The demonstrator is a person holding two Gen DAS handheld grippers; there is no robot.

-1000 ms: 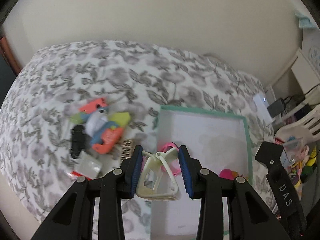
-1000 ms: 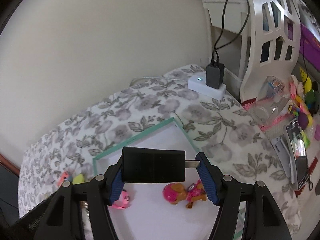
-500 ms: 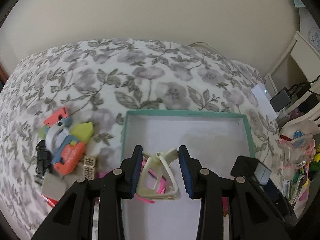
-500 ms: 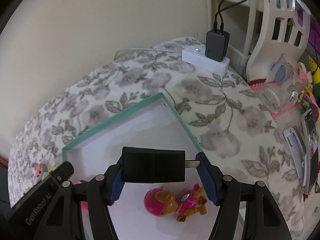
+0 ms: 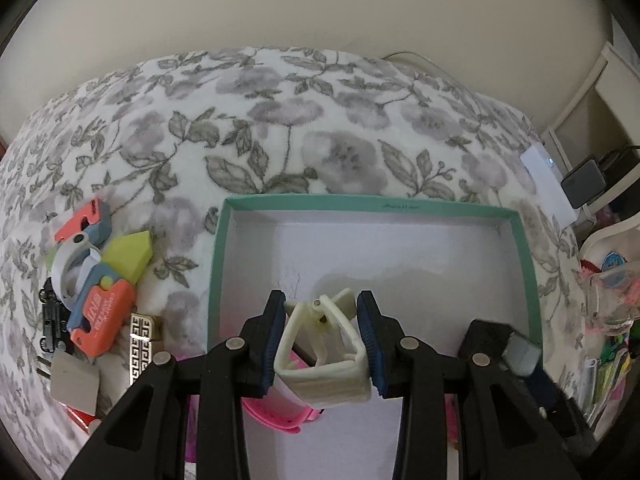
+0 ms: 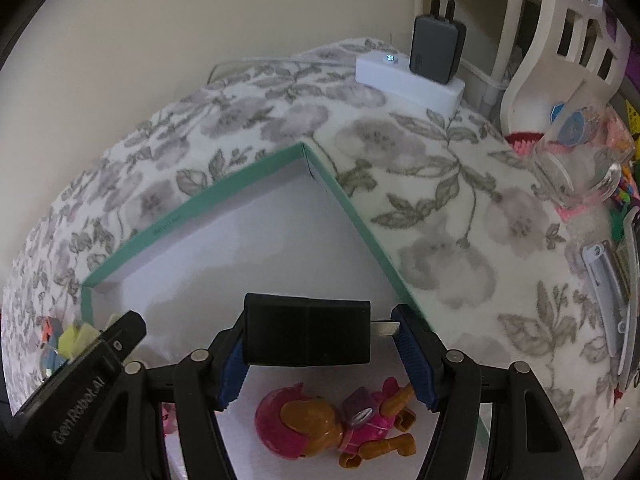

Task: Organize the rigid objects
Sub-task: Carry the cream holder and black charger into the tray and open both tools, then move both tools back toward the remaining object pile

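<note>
My left gripper (image 5: pixel 322 340) is shut on a cream plastic clip-like piece (image 5: pixel 326 354), held over the white floor of the teal-rimmed box (image 5: pixel 372 203). My right gripper (image 6: pixel 324 344) is shut on a black plug adapter (image 6: pixel 308 330) whose metal prong touches the right pad, above the same box (image 6: pixel 224 188). A pink and orange toy pup (image 6: pixel 332 424) lies in the box below the right gripper. A pink plastic item (image 5: pixel 280 412) lies in the box under the left gripper. The right gripper's tip (image 5: pixel 504 344) shows at the lower right of the left wrist view.
Loose items lie on the floral blanket left of the box: orange and blue pieces (image 5: pixel 96 316), a yellow-green block (image 5: pixel 128 254), a patterned tile (image 5: pixel 142 338), a grey square (image 5: pixel 74 380). A white hub (image 6: pixel 408 80) with a dark charger (image 6: pixel 438 48) sits at the back; a clear jar (image 6: pixel 580 160) stands right.
Both grippers have sunk toward the box with their loads still held; the box looms larger in both views. The left gripper moved right, over the box interior.
</note>
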